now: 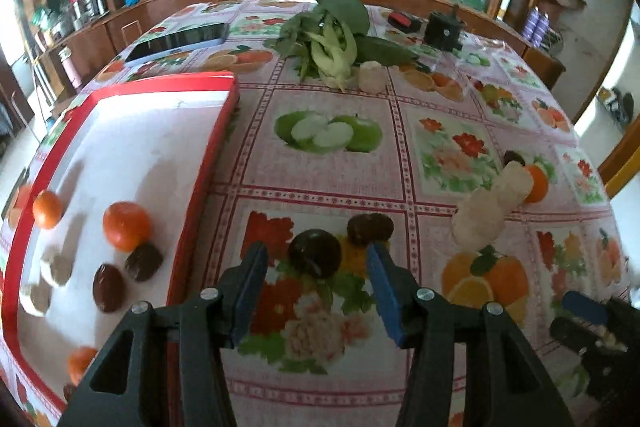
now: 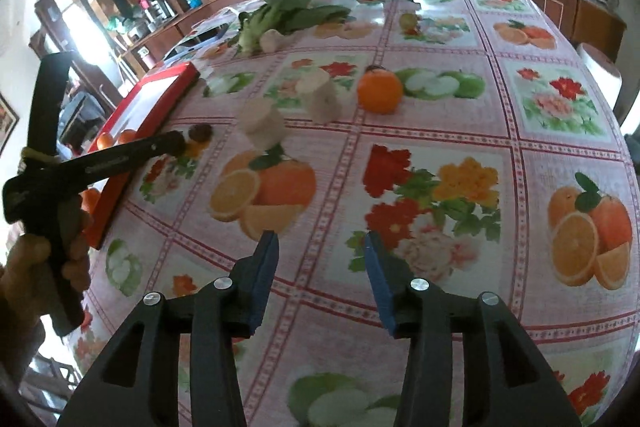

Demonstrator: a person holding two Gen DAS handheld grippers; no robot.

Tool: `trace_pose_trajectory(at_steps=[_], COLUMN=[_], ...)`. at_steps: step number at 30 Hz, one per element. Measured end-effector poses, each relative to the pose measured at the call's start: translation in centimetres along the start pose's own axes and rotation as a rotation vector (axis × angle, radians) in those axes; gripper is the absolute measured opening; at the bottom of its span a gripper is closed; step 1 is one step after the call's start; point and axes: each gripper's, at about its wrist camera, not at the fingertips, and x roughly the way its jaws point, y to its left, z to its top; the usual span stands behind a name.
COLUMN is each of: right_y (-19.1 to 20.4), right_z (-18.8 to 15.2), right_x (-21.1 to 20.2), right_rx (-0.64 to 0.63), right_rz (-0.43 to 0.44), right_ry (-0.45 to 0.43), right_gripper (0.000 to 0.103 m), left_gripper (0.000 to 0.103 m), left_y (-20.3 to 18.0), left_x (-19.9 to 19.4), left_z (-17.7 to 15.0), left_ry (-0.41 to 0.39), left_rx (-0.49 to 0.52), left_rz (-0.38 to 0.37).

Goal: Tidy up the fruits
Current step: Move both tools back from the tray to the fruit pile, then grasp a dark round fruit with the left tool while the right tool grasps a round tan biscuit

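My left gripper is open, its blue pads on either side of a dark brown fruit on the tablecloth. A second dark fruit lies just beyond the right pad. The red-rimmed white tray at left holds two oranges, two dark fruits and pale pieces. Two pale ribbed fruits and an orange lie to the right. My right gripper is open and empty above the cloth. The orange and the pale fruits lie ahead of it.
Leafy greens and a pale piece lie at the table's far side, with a phone and a black device. The left gripper also shows in the right wrist view, hand-held beside the tray. A wooden cabinet surrounds the table.
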Motion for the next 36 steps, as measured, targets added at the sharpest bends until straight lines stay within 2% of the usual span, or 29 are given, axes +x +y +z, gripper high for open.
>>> trace_pose_trajectory(at_steps=[1, 2, 3, 5, 9, 14, 22, 24, 25, 29, 36], right_y=[-0.1, -0.2, -0.2, 0.2, 1.7, 3.8, 4.5, 5.2, 5.5, 6.3, 5.9], right_z=[0.2, 0.4, 0.7, 1.5, 2.7, 4.2, 6.6, 6.9, 7.0, 6.7, 5.1], right_x=[0.1, 0.3, 0.5, 1.1, 2.2, 4.5, 6.6, 7.0, 7.2, 7.1, 5.3], right_rx=[0.003, 0.004, 0.002, -0.012, -0.05, -0.072, -0.075, -0.115, -0.139, -0.202, -0.195], right_rz=[0.003, 0.008, 0.013, 0.03, 0.076, 0.132, 0.126, 0.095, 0.073, 0.013, 0.023], right_ry=[-0.001, -0.002, -0.003, -0.005, -0.022, -0.029, -0.051, -0.058, -0.06, -0.074, -0.081], right_gripper=[0.044, 0.044, 0.044, 0.044, 0.044, 0.044, 0.044, 0.044, 0.04, 0.038, 0.038], left_gripper=[0.053, 0.047, 0.037, 0.03, 0.029, 0.029, 0.029, 0.029, 0.029, 0.029, 0.029], left_y=[-0.1, -0.1, -0.1, -0.1, -0.1, 0.1, 0.7, 0.9, 1.0, 1.4, 1.6], left_x=[0.2, 0.3, 0.5, 0.8, 0.7, 0.2, -1.1, -1.4, -1.5, -1.8, -2.6], left_z=[0.0, 0.0, -0.2, -0.3, -0.4, -0.9, -2.7, -3.0, -3.1, -3.5, -4.6], left_ry=[-0.001, -0.004, 0.001, -0.003, -0.011, -0.002, 0.012, 0.014, 0.014, 0.014, 0.026], left_rx=[0.01, 0.018, 0.027, 0.037, 0.056, 0.034, -0.011, -0.024, -0.031, -0.052, -0.067], left_rz=[-0.003, 0.001, 0.0, 0.015, 0.011, -0.008, -0.053, -0.059, -0.062, -0.068, -0.082])
